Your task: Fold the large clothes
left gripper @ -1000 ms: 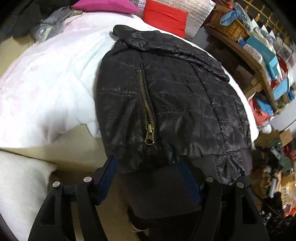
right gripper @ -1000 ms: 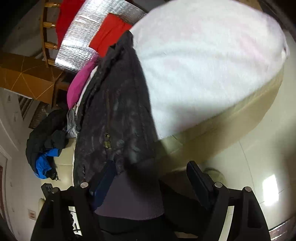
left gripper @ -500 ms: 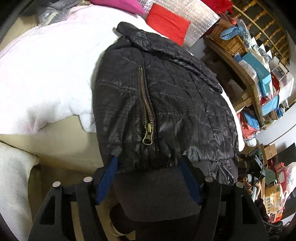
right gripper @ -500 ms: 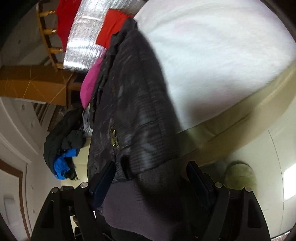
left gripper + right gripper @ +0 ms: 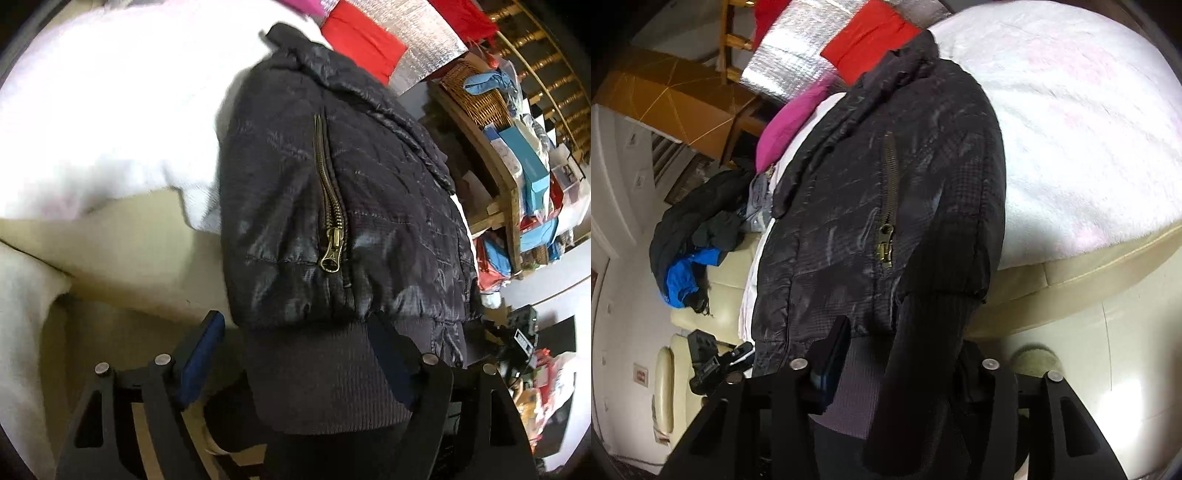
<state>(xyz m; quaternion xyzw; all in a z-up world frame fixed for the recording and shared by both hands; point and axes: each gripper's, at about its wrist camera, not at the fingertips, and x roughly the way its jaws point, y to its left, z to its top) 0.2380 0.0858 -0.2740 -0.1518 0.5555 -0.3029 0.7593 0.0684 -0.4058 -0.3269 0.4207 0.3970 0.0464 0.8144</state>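
A black quilted jacket (image 5: 369,206) with a brass zipper (image 5: 330,221) lies on a white fluffy blanket (image 5: 110,110) over a bed. Its ribbed hem (image 5: 325,373) hangs off the near edge. My left gripper (image 5: 295,354) stands open, with the hem lying between its blue-padded fingers. In the right wrist view the same jacket (image 5: 879,192) fills the middle. My right gripper (image 5: 905,358) is also open around the ribbed hem (image 5: 923,350), which drapes over its right finger.
A wooden shelf (image 5: 491,155) crowded with boxes and a basket stands to the right of the bed. Red cushions (image 5: 362,40) and a pink cushion (image 5: 786,129) lie at the head. A pile of dark and blue clothes (image 5: 690,243) sits on a cream sofa.
Both grippers have moved in closer along the jacket's hem and tilted. The hem now sits deeper between the fingers of each. The jacket has bunched up a little toward the bed.
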